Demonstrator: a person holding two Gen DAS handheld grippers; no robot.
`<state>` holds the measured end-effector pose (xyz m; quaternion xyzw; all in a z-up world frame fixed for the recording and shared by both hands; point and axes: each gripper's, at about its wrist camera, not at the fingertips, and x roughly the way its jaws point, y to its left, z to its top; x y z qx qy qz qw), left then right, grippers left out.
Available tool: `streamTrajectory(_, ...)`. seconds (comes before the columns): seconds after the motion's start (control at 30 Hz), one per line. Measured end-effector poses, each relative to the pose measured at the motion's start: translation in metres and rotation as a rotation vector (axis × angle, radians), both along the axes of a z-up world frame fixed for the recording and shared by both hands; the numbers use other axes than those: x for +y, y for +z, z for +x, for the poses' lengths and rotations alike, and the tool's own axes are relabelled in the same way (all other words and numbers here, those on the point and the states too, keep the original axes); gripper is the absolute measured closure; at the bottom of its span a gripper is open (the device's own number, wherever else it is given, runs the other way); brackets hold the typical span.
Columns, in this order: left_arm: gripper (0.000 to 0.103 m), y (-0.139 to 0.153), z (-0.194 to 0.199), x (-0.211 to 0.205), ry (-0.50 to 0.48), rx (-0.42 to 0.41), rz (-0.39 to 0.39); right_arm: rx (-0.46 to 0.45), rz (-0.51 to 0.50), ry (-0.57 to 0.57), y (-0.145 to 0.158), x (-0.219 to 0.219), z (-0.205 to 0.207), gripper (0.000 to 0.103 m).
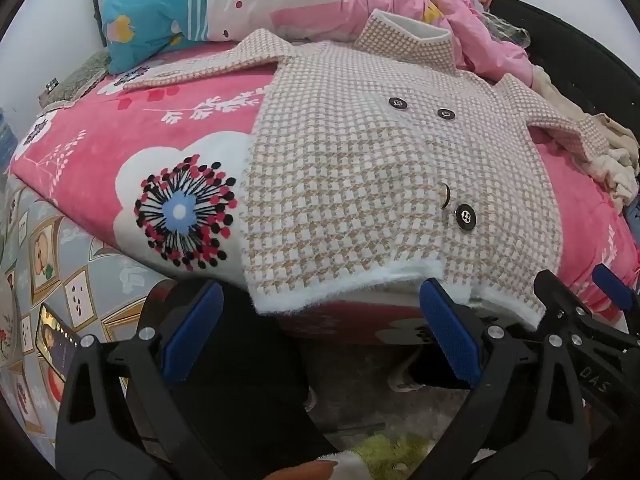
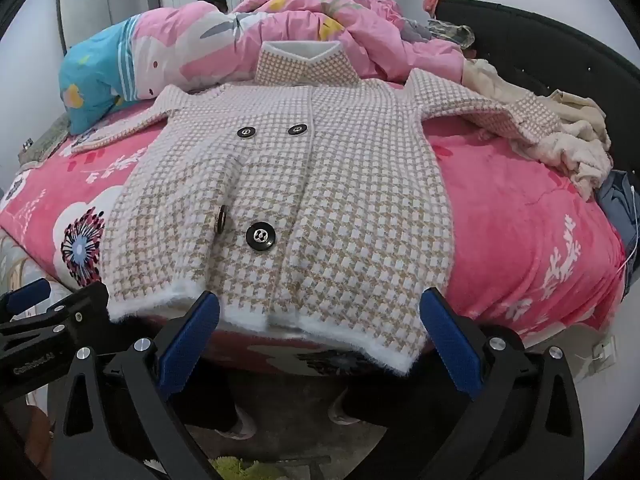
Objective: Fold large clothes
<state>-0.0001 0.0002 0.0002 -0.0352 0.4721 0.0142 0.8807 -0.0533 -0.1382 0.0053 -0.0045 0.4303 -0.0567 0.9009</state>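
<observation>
Your two grippers, left gripper and right gripper, hang released at the bed's near edge, gripping nothing. Just beyond them one checked coat with four dark buttons lies flat on the pink blanket; one rumpled quilt lies behind

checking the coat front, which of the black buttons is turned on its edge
The lower left button: it stands edge-on, while the other three face up flat.

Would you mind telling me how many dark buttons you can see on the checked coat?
4: two side by side on the coat's chest, one lower down, one beside it, edge-on. Folds may hide others.
</observation>
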Motion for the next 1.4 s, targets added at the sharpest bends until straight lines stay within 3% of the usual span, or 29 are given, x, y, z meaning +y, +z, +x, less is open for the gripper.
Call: streamTrajectory(1.4,0.008,-0.0016,-0.0042,-0.0056,-0.013,0.003,-0.022,-0.004,-0.005,0.0,0.0,0.0019,-0.0045,0.005)
